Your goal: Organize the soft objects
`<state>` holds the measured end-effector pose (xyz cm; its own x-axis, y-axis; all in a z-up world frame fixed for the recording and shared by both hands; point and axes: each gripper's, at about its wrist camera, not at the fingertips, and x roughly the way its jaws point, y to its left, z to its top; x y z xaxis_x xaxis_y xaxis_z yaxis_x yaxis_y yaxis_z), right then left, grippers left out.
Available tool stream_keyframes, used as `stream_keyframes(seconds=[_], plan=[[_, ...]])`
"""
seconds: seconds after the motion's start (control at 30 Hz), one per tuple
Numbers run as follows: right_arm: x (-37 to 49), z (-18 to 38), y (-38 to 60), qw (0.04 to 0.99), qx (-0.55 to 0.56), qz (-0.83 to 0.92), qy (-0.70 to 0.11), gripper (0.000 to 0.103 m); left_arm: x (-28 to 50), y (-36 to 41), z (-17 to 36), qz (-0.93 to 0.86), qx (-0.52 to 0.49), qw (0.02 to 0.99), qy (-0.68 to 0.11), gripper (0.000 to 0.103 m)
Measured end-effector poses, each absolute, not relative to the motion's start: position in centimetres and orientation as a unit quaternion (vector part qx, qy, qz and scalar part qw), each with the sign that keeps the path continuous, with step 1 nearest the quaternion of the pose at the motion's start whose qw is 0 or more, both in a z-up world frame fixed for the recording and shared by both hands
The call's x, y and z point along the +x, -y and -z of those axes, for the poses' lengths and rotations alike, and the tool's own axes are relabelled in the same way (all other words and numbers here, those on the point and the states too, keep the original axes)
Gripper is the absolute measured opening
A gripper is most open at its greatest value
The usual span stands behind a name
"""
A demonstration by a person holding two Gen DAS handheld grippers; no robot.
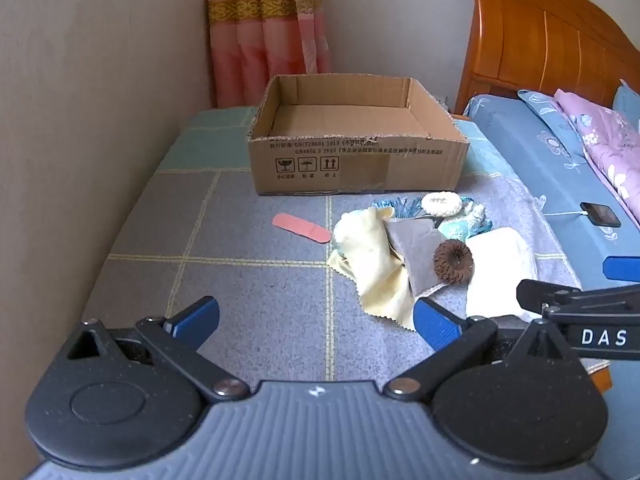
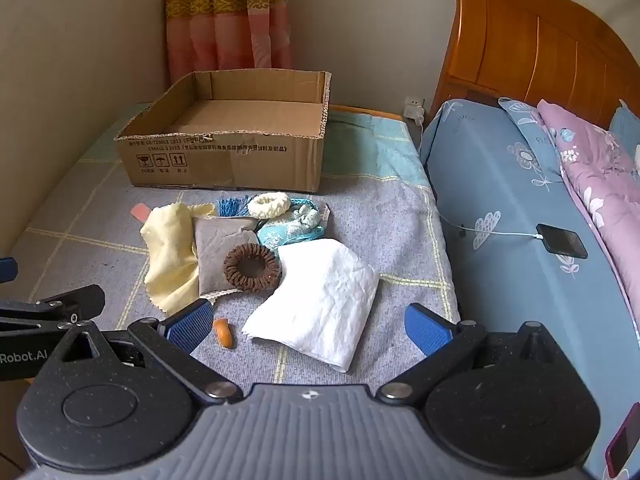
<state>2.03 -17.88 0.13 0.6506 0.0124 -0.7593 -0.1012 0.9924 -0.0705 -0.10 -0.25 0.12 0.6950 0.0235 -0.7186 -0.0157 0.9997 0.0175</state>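
left gripper (image 1: 316, 326) and right gripper (image 2: 308, 326) both spread wide, empty | soft pile (image 2: 240, 240) in front of empty cardboard box (image 2: 224, 132) | tip — pinch brown scrunchie (image 2: 252, 267) first, it lies on top

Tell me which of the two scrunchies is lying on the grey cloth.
The brown scrunchie lies on the grey cloth, next to the white towel. The cream scrunchie sits farther back, nearer the cardboard box.

a home bedroom: wooden headboard (image 2: 540, 52), floral bedding (image 2: 600, 184), curtain (image 2: 228, 16).
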Motion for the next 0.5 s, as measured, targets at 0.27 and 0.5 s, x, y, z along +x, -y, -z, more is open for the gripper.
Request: stream_keyframes(seconds=[0.27, 0.5], plan=[[2.06, -0.17, 17.89, 0.906, -0.053, -0.033, -0.419, 0.103, -0.06, 0.23, 0.08, -0.008, -0.006, 0.917, -0.398, 0.103], [1.93, -0.08, 17.90, 0.905, -0.054, -0.033, -0.420, 0.103, -0.09, -0.07, -0.22, -0.006, -0.008, 0.917, -0.399, 0.103]])
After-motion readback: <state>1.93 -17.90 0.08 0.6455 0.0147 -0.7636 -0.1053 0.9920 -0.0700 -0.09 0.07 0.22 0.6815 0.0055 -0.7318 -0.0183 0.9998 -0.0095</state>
